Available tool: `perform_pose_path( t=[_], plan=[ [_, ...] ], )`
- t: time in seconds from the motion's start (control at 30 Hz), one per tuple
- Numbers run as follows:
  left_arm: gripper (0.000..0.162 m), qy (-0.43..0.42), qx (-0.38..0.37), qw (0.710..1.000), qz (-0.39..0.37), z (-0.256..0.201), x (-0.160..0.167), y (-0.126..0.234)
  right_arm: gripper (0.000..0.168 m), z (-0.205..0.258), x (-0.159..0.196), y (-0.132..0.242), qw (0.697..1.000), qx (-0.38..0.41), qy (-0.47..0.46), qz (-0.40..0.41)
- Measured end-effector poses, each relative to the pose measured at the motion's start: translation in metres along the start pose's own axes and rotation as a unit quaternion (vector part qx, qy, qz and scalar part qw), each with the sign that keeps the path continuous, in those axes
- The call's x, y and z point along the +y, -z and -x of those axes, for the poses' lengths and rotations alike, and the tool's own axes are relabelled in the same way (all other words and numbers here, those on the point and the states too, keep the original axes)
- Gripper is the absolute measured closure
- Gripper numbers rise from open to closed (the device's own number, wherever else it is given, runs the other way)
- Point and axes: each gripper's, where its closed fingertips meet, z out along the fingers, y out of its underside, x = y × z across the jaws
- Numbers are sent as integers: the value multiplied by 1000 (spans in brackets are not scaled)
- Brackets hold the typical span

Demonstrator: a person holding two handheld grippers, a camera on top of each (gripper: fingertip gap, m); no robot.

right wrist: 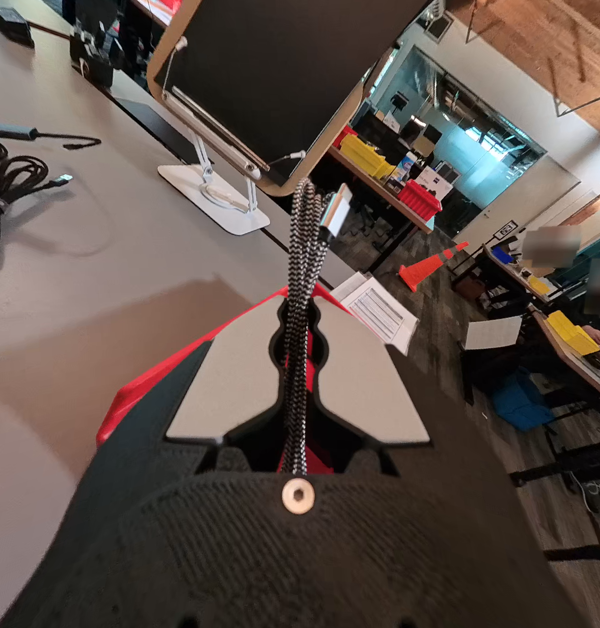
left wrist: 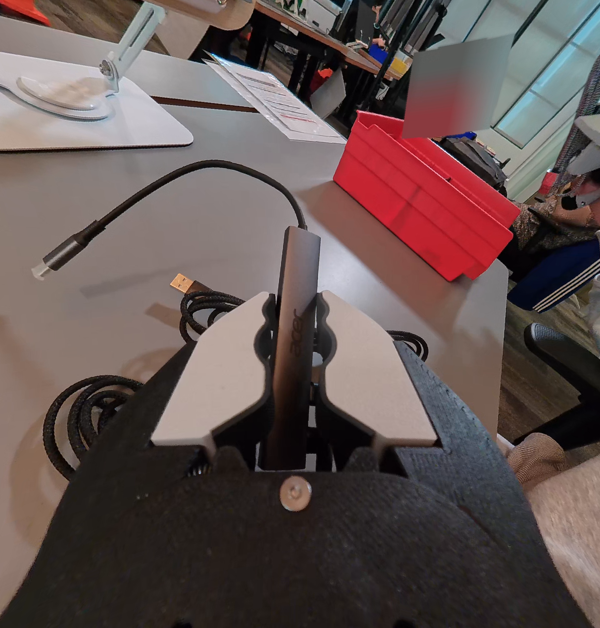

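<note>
Here, the left claw [left wrist: 294, 306] is clamped on a slim grey hub [left wrist: 297, 306] above the surface [left wrist: 224, 204]; the right claw [right wrist: 298, 306] pinches a braided cable [right wrist: 300, 255] over a red bin [right wrist: 176, 360].

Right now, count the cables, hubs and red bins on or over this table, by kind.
Hubs: 1, the dark hub in the left gripper.
Cables: 2, black cable on the table, striped cable in the right gripper.
Red bins: 1.
Total: 4.

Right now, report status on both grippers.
Left gripper shut on grey hub, its cord arcing above table. Right gripper shut on braided cable, over red bin.
</note>
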Motion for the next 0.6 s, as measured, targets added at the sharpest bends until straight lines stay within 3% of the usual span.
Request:
perform_pose_path(
  t=[0.17, 0.3, 0.4, 0.6],
  plan=[
    [140, 1, 1, 1000, -1, 0, 0, 0, 154, 8, 26, -7, 998, -24, 13, 56],
    [140, 4, 3, 1000, -1, 0, 0, 0, 141, 23, 69, -10, 983, -65, 47, 164],
    [140, 6, 4, 1000, -1, 0, 0, 0, 131, 12, 92, -12, 972, -24, 64, 226],
    [140, 8, 6, 1000, -2, 0, 0, 1, 126, 2, 68, -16, 985, 9, 32, 169]
  ],
)
